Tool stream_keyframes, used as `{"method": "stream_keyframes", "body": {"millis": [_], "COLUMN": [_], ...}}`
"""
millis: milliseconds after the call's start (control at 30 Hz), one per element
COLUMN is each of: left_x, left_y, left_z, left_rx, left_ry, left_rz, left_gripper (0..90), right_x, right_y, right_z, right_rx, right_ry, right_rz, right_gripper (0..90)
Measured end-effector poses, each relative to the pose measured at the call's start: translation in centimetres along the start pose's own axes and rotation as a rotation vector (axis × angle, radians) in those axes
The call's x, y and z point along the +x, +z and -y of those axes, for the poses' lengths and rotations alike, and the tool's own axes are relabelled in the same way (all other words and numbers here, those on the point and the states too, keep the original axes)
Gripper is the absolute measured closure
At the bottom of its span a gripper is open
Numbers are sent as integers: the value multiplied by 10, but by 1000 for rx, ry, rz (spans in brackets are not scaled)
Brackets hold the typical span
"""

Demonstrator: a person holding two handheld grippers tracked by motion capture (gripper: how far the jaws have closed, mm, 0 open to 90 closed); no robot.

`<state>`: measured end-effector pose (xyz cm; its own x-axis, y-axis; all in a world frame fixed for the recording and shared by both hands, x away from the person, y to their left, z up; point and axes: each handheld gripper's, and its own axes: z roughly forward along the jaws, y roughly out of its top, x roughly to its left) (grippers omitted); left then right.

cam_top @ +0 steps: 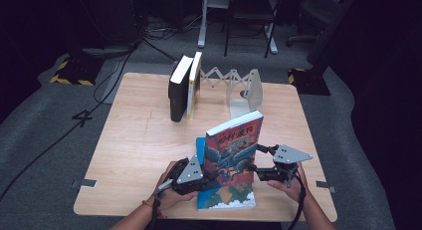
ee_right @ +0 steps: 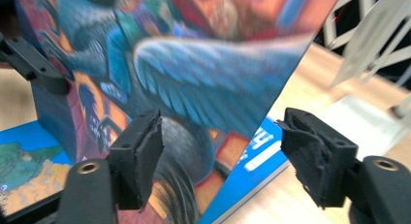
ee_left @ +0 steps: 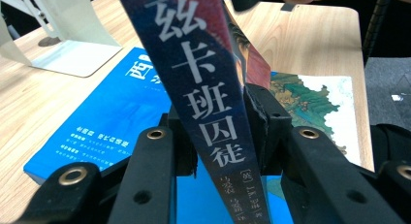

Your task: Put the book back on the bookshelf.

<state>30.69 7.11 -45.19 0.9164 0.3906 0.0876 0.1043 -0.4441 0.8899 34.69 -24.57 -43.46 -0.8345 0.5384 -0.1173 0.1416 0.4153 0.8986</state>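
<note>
A colourful paperback [cam_top: 234, 140] stands tilted on its lower edge on top of a blue book [cam_top: 226, 195] that lies flat near the table's front edge. My left gripper [cam_top: 206, 172] is shut on the paperback's spine [ee_left: 208, 103]; both pads press its sides in the left gripper view. My right gripper [cam_top: 251, 166] is at the paperback's other edge. In the right gripper view its jaws stand open [ee_right: 223, 156], with the cover's free edge [ee_right: 252, 112] between the pads and a gap to the right pad [ee_right: 310, 156]. The flat blue book [ee_right: 252, 161] lies beneath.
Two books [cam_top: 185, 85] stand upright at the back of the wooden table [cam_top: 144, 135], leaning on an expandable white bookend [cam_top: 246, 93]. The bookend's foot [ee_left: 72, 59] is just beyond the blue book. Chairs and cables sit on the floor behind.
</note>
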Motion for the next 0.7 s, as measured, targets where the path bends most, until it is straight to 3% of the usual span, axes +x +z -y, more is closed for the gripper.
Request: {"method": "stream_keyframes", "body": {"millis": [133, 200, 233, 367, 700], "left_x": [-3, -4, -5, -6, 1], "left_y": [-2, -3, -3, -4, -1], "left_z": [1, 0, 1, 1, -7], "left_rx": [-3, 1, 2, -3, -51], "left_ry": [28, 45, 47, 40, -13], "left_rz": [16, 16, 18, 19, 37], "left_gripper": [684, 689, 690, 691, 667], "right_x": [1, 4, 7, 4, 5], "right_y": [10, 12, 12, 4, -1], "right_z": [5, 5, 4, 4, 4], "right_rx": [17, 23, 21, 7, -6], "right_ry": [14, 0, -22, -31, -47], "right_rz": [-63, -101, -97, -132, -130], "right_gripper": [300, 328, 335, 443, 490]}}
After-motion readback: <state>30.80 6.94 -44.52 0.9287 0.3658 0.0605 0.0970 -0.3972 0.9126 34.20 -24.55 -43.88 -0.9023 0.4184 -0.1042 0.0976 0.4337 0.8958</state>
